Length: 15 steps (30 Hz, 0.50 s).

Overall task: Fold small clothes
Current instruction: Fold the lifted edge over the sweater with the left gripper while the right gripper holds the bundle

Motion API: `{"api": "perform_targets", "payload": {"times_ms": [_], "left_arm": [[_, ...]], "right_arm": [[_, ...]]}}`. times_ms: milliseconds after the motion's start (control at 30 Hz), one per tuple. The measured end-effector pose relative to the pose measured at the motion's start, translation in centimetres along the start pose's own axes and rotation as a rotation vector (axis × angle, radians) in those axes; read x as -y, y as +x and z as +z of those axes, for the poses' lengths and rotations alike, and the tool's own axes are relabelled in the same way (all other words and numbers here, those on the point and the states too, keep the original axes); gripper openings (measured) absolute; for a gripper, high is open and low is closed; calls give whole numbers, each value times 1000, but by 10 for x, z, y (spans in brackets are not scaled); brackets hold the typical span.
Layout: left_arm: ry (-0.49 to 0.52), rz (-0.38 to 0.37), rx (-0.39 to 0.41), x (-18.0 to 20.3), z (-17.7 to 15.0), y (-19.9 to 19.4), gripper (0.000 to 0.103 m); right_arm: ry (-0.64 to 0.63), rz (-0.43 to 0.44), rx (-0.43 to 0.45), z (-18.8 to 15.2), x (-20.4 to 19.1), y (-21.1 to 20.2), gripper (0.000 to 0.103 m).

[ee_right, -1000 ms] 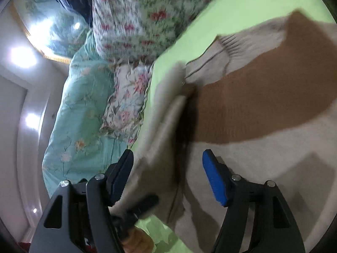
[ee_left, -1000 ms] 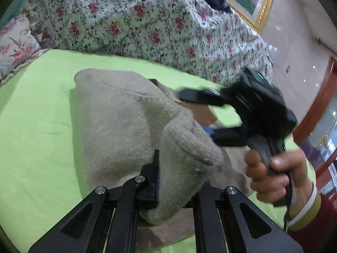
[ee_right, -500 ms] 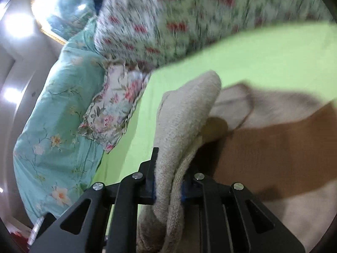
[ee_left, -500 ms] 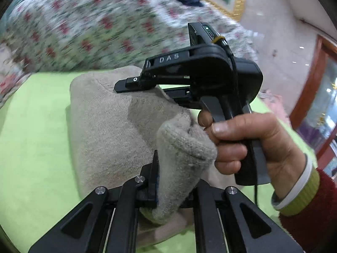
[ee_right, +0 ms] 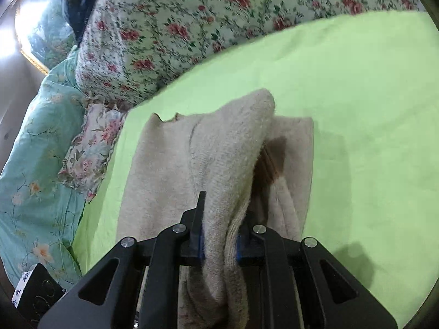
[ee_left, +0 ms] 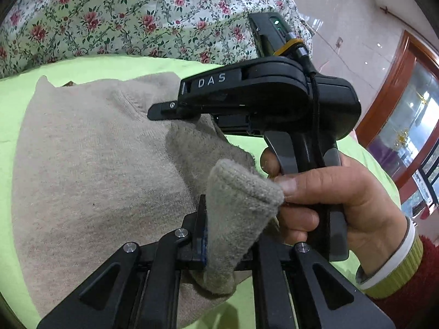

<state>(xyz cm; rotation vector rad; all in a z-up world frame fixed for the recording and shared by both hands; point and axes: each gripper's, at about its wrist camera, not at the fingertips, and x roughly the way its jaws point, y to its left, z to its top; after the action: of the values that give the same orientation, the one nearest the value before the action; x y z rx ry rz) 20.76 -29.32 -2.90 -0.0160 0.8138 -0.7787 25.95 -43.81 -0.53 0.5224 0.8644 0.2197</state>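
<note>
A beige knit sweater (ee_left: 96,164) lies on the lime-green sheet (ee_left: 16,96), doubled over into a narrow strip. My left gripper (ee_left: 230,233) is shut on a thick folded knit edge of it at the near end. In the right wrist view my right gripper (ee_right: 222,227) is shut on another raised fold of the sweater (ee_right: 219,150); a brown patch (ee_right: 274,159) peeks from under that fold. The left wrist view shows the right gripper's black body (ee_left: 274,96) close by, held by a hand (ee_left: 343,200), with its fingers reaching over the sweater.
A floral quilt (ee_right: 192,13) is heaped along the far side of the sheet (ee_right: 356,109). A teal quilt (ee_right: 35,150) and a small floral pillow (ee_right: 90,150) lie to the left. Bare green sheet stretches right of the sweater. A wooden door frame (ee_left: 397,82) stands beyond the bed.
My right gripper went from open over the sweater to shut on a fold and carried it across. The brown panel is now mostly covered. The two grippers have come close together.
</note>
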Motion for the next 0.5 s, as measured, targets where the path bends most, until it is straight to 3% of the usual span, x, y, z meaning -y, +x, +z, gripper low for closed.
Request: {"api": "perform_targets", "payload": {"times_ms": [200,233,300,367,500], "left_arm": [[-30,-14,-40,-4,2,19,16],[-33,-22,-48,-5,1,20,20],[-38,-61,-56,-6,-4,17,42],[-42,-84,-62,-4,-10,8,57],[-47,-105,-39,-6,-21,-25,74]], "right_arm": [[-99,-89,-14,1,-5,7,18],[-99,-102,-16,-1,-3,8,18],[-90,-123,-9,-5,2,7,27],[-71,-153,16,-9,9,-2,35],[-13,-202,61,-15,19,-29,59]]}}
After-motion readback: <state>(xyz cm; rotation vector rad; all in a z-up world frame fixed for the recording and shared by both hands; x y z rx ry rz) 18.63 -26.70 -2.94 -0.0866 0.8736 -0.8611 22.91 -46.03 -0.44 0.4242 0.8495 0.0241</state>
